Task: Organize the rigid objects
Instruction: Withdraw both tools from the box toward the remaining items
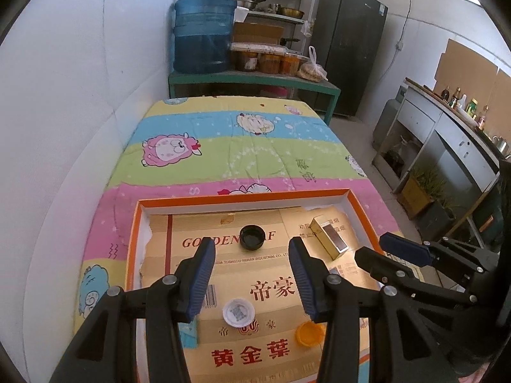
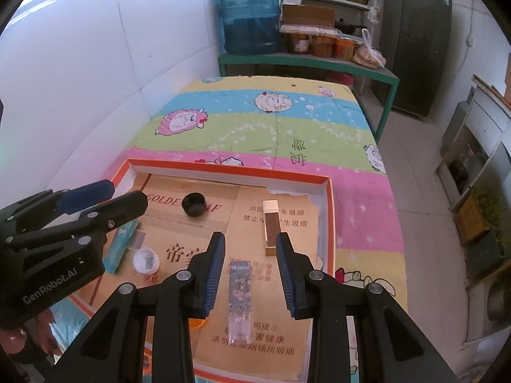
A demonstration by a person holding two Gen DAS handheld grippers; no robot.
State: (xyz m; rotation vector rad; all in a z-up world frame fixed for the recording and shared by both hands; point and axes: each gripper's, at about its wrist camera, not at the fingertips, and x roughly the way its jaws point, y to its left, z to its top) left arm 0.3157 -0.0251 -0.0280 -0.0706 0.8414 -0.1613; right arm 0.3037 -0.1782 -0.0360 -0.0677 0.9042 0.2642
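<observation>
An orange-rimmed tray (image 1: 364,214) (image 2: 329,210) lined with cardboard holds loose items. A black cap (image 1: 252,237) (image 2: 194,204) lies at the far middle, a gold box (image 1: 329,236) (image 2: 271,226) to the right, a white cap (image 1: 238,311) (image 2: 146,260) nearer, an orange cap (image 1: 308,334) at the front. A floral clear packet (image 2: 239,296) lies between my right fingers. A teal box (image 2: 119,245) lies at the left. My left gripper (image 1: 252,274) is open and empty above the white cap. My right gripper (image 2: 250,265) is open above the packet.
The tray sits on a table under a striped sheep-print cloth (image 1: 230,146). A white wall is on the left. Behind stands a green bench (image 1: 255,79) with a blue water jug (image 1: 204,32) and jars. A dark cabinet (image 1: 351,41) and metal counter (image 1: 447,134) are on the right.
</observation>
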